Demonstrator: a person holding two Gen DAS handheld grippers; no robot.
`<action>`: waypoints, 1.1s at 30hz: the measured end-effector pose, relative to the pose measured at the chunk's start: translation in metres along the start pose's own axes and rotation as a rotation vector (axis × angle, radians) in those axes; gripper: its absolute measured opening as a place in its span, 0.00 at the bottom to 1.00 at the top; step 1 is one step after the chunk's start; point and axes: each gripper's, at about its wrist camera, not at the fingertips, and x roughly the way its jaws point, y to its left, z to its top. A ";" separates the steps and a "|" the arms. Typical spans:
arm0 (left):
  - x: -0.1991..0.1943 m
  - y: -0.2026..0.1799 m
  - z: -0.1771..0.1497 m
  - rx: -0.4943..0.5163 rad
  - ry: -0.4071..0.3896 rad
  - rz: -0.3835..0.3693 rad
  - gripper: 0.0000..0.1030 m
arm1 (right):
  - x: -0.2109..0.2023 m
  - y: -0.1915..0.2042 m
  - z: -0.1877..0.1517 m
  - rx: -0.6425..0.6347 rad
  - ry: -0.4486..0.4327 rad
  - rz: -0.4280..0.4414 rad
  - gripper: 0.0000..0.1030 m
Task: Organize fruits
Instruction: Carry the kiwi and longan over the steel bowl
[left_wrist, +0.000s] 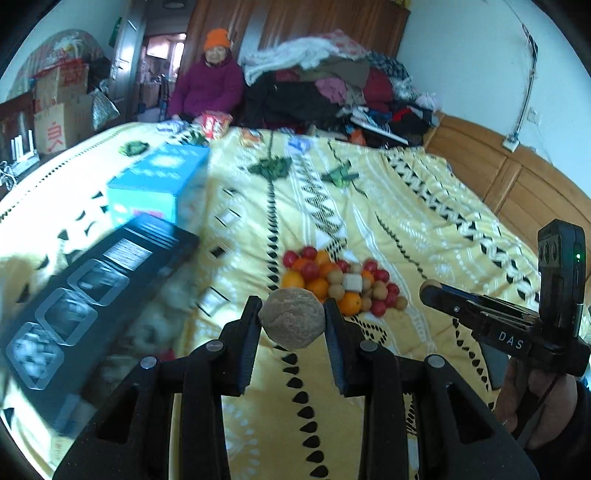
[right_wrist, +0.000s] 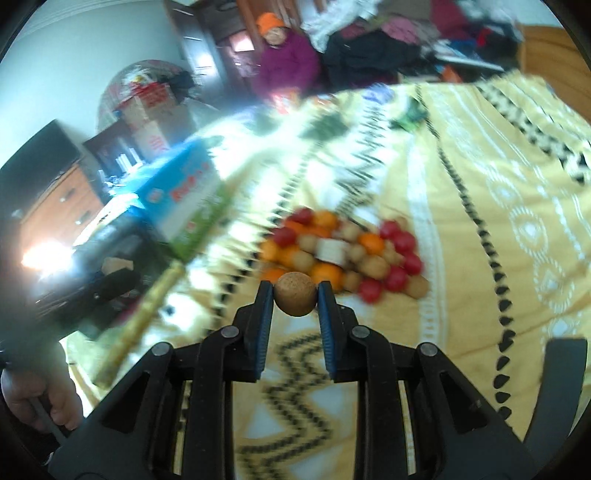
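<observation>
A pile of small fruits (left_wrist: 341, 282), red, orange and tan, lies on the yellow patterned bedspread (left_wrist: 406, 221). My left gripper (left_wrist: 291, 319) is shut on a rough brown walnut (left_wrist: 291, 317), held above the bedspread just in front of the pile. My right gripper (right_wrist: 295, 299) is shut on a small round tan fruit (right_wrist: 295, 294), near the front of the same pile (right_wrist: 343, 251). The right gripper also shows at the right in the left wrist view (left_wrist: 430, 290). A black compartment tray (left_wrist: 85, 306) lies to the left.
A blue box (left_wrist: 159, 184) stands on the bed behind the tray. A person in an orange hat (left_wrist: 210, 85) sits at the far edge. Piled clothes (left_wrist: 332, 85) lie behind. A wooden headboard (left_wrist: 517, 184) runs along the right. Snack packets (left_wrist: 214, 123) lie far back.
</observation>
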 end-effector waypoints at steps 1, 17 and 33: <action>-0.009 0.006 0.003 -0.006 -0.015 0.019 0.33 | -0.002 0.010 0.004 -0.015 -0.008 0.011 0.24; -0.148 0.203 0.003 -0.292 -0.174 0.384 0.33 | 0.021 0.236 0.054 -0.277 -0.011 0.311 0.24; -0.186 0.299 -0.048 -0.429 -0.120 0.563 0.33 | 0.091 0.407 0.018 -0.527 0.181 0.413 0.24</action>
